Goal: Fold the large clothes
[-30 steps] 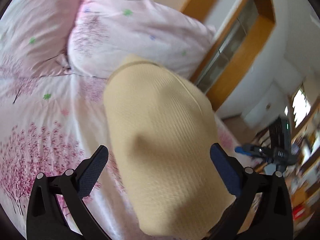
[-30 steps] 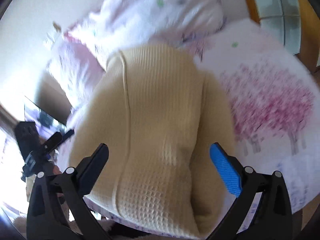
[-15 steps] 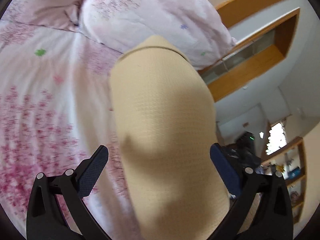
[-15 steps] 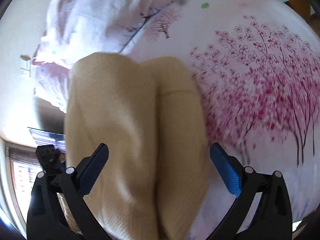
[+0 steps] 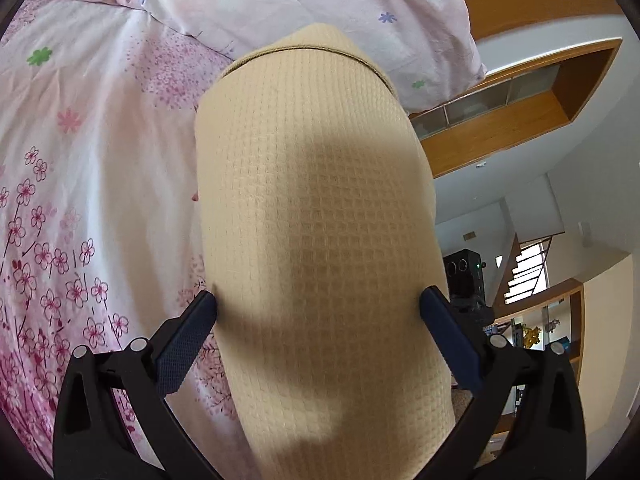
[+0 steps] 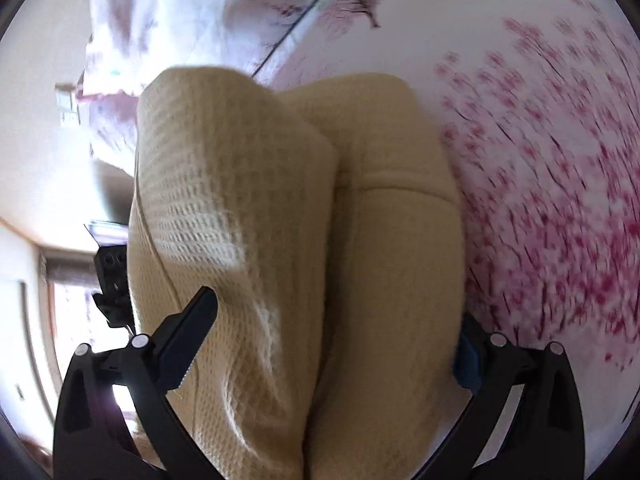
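Observation:
A cream waffle-knit garment (image 5: 312, 208) lies folded in a long bundle on the flowered bed sheet (image 5: 92, 168). My left gripper (image 5: 318, 312) is open wide, and the bundle fills the whole gap between its fingers. In the right wrist view the same garment (image 6: 280, 240) shows two thick folded layers side by side. My right gripper (image 6: 332, 320) is also open wide around it. The cloth hides most of the blue right finger (image 6: 466, 360). I cannot tell whether the bundle rests on the fingers or on the bed.
A pale pink pillow (image 5: 312, 4) lies at the head of the bed behind the garment. A wooden frame (image 5: 520, 92) and the room lie past the bed's right edge. A black camera on a stand (image 5: 464, 276) is beside the bed.
Both cameras have swung and closed in on the garment, which now fills more of each view. The fingers' spread has stayed the same. The right view is blurred by motion.

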`<control>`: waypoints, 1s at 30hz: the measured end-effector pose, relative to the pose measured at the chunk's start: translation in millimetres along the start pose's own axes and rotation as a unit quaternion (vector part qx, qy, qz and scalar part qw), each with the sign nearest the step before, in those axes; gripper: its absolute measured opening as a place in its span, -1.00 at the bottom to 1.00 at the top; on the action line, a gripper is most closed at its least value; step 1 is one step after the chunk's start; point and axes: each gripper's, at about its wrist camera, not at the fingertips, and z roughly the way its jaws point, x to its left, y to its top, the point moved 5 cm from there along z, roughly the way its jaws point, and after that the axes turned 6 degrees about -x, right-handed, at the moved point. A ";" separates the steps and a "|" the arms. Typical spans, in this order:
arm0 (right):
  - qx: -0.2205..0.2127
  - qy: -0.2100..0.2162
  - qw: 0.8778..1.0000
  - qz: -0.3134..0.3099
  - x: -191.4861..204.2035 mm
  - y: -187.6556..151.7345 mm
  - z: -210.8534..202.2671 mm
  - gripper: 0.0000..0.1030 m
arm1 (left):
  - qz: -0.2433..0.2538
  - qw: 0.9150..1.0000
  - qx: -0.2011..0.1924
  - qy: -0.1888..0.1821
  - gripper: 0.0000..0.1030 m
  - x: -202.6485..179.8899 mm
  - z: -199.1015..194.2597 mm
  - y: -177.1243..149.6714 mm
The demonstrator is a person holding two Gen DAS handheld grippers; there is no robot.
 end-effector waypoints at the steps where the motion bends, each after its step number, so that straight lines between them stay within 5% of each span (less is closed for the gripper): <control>1: 0.004 0.000 1.000 -0.010 2.4 2.1 2.9 0.96 | 0.003 1.000 0.000 0.000 0.97 0.8 0.7 0.0; 6: 0.027 0.049 0.998 -0.029 19.4 -0.7 18.1 0.96 | 0.012 1.000 0.003 -0.005 0.97 3.7 -0.2 -2.6; 9: 0.046 0.033 0.996 -0.074 34.4 -7.5 29.7 0.96 | 0.007 1.000 0.012 -0.014 0.97 7.8 -1.8 -3.1; 13: 0.032 0.079 0.996 -0.030 27.2 -1.6 26.5 0.97 | 0.001 1.000 0.013 -0.026 0.97 11.4 -0.4 -4.8; 19: 0.000 0.077 0.996 -0.044 35.7 -11.9 25.3 0.88 | -0.009 0.999 0.003 -0.036 0.97 11.9 7.6 -10.8; 25: -0.018 0.118 0.991 -0.062 62.4 -30.3 18.6 0.62 | -0.011 0.994 0.004 -0.109 0.97 4.1 -3.6 -9.2; 30: -0.008 0.138 0.986 -0.089 106.1 -33.5 30.0 0.60 | 0.010 0.990 -0.016 -0.141 0.97 -3.8 -35.3 -0.4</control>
